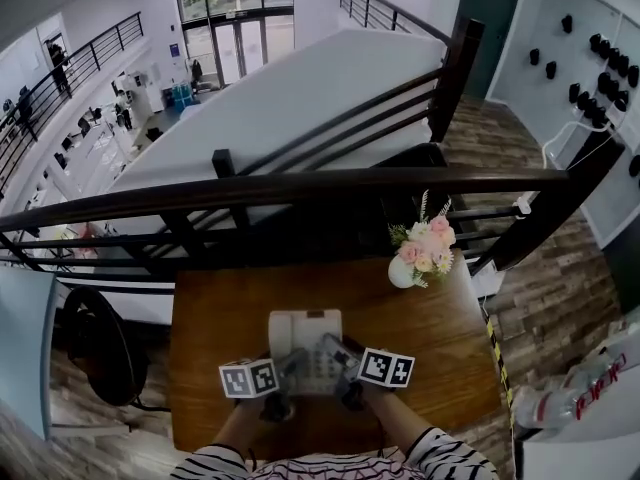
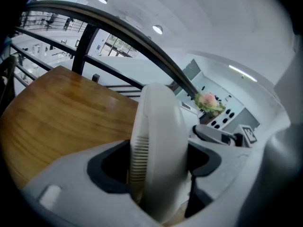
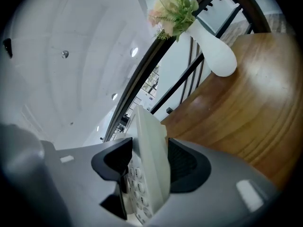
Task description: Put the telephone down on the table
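We see one wooden bench [image 1: 210, 328] standing against a dark railing [image 1: 300, 186], and above its near half, about midway between the left and right edges, one white telephone [image 1: 305, 330]. Its long axis runs from the near edge toward the far edge. We cannot tell whether its underside touches the wood, so we judge it not yet set down. One white vase [image 1: 403, 271] of pink flowers [image 1: 428, 246] stands at the far right corner, well apart from the telephone and clear of the way down. There are two grippers, both at the telephone's near end. The left gripper [image 1: 290, 366] takes its left side and the right gripper [image 1: 342, 356] its right side, by the keypad, so neither is nearer than the other. The left fingers [image 2: 106, 167] stand wide and are closed on the rounded, ribbed body. The right fingers [image 3: 187, 167] are clamped across a thinner edge, with the keys showing between them. The bench lies straight below both grips, so we judge that the coming move is a level lowering onto it.
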Demonstrator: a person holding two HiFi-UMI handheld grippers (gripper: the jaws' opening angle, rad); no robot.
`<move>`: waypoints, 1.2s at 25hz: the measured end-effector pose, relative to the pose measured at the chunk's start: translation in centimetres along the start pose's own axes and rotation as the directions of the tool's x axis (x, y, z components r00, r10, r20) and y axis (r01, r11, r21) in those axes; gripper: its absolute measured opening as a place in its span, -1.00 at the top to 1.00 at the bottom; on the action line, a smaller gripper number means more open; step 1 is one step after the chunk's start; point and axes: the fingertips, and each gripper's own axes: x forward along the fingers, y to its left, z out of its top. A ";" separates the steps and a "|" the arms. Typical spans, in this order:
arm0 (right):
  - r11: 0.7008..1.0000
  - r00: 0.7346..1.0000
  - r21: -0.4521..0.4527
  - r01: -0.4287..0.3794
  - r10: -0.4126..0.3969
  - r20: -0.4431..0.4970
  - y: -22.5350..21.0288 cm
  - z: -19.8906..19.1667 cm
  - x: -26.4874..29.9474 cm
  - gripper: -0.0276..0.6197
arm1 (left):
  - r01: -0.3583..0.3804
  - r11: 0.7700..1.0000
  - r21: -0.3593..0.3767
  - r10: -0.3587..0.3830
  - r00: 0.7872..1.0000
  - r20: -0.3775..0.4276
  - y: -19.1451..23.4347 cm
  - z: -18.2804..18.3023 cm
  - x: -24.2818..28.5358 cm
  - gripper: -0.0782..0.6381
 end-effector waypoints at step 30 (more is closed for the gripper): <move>0.996 0.996 0.042 0.076 -0.074 -0.039 -9.4 6.2 17.8 0.19 | -0.060 0.997 -0.049 0.058 0.997 -0.052 12.6 9.3 13.4 -0.16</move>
